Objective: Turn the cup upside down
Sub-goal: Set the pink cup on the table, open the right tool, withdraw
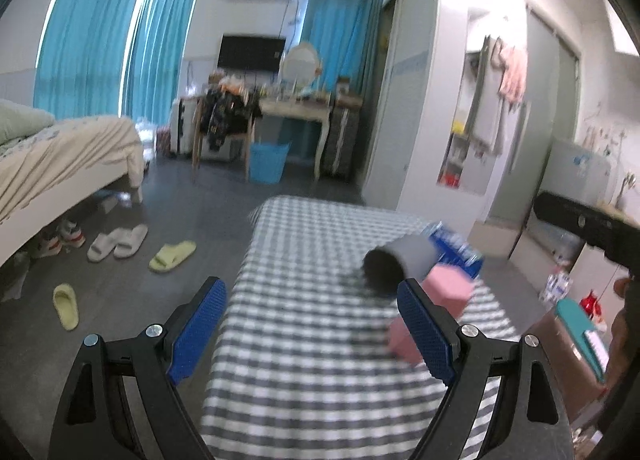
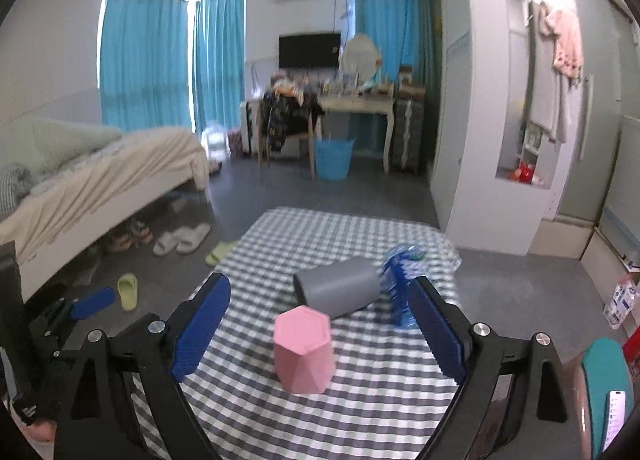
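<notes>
A grey cup [image 2: 340, 290] lies on its side on the checked tablecloth [image 2: 380, 360], mouth towards the left. A pink faceted cup [image 2: 304, 352] stands just in front of it with its closed end up. My right gripper [image 2: 316, 324] is open and empty, its blue pads either side of the pink cup, a little short of it. In the left wrist view the grey cup [image 1: 402, 262] shows its dark mouth, with the pink cup [image 1: 444, 292] beside it and partly behind my right pad. My left gripper [image 1: 312, 324] is open and empty over the cloth.
A blue plastic packet [image 2: 400, 280] lies at the table's far right, behind the grey cup. The table's left edge drops to the floor, where slippers [image 1: 118, 242] lie. A bed [image 1: 60, 164] stands at left. The other gripper [image 1: 588, 224] shows at far right.
</notes>
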